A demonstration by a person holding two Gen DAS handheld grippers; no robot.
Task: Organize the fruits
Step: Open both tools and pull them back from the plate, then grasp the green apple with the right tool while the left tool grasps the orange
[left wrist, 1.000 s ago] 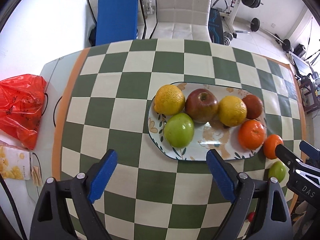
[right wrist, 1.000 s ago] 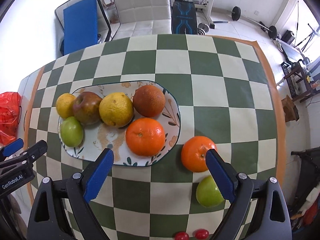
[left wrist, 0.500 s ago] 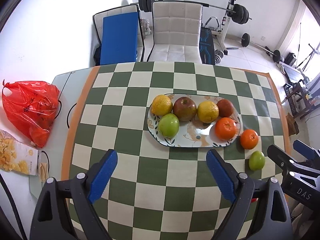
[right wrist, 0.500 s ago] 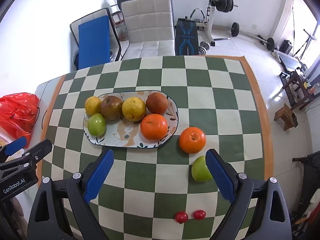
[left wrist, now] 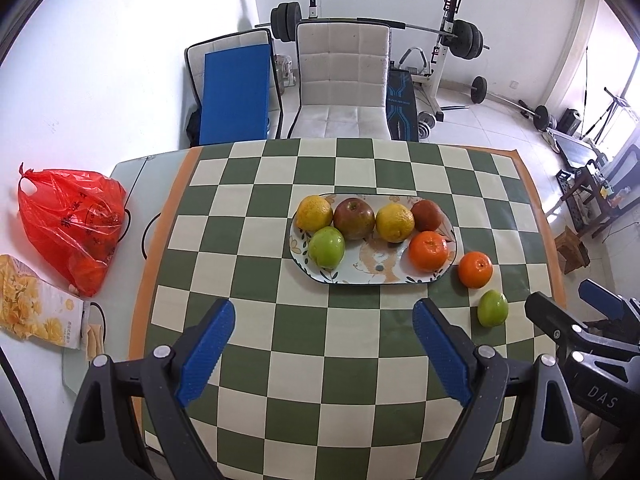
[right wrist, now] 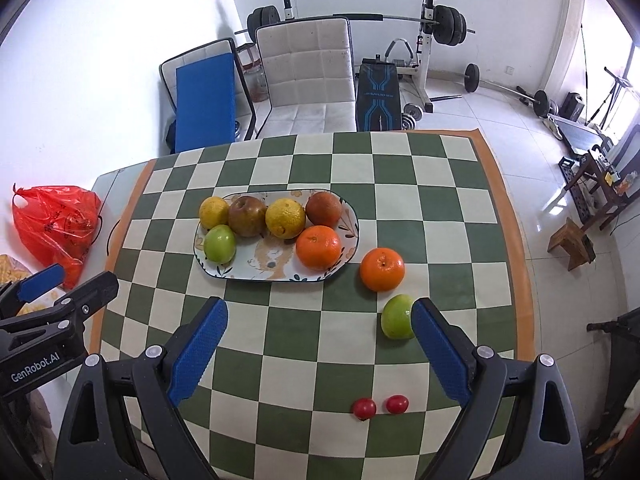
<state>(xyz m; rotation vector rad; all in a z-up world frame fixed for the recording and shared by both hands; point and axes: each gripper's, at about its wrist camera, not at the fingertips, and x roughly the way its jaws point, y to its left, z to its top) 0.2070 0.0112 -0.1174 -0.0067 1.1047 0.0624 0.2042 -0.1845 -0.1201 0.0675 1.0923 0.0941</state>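
Blue-padded left gripper (left wrist: pixel 323 344) and right gripper (right wrist: pixel 318 342), lower frame, both spread wide, holding nothing. Plate (right wrist: pixel 256 270) at centre carries six fruits; loose orange (right wrist: pixel 382 269) just right.

The right tongs (right wrist: pixel 316 354) are wide open above the checkered counter (right wrist: pixel 440 200). A plate (right wrist: pixel 352 240) holds six fruits. One orange (right wrist: pixel 382 269) and one green apple (right wrist: pixel 396 316) sit off the plate, and two small red tomatoes (right wrist: pixel 380 406) lie close by.
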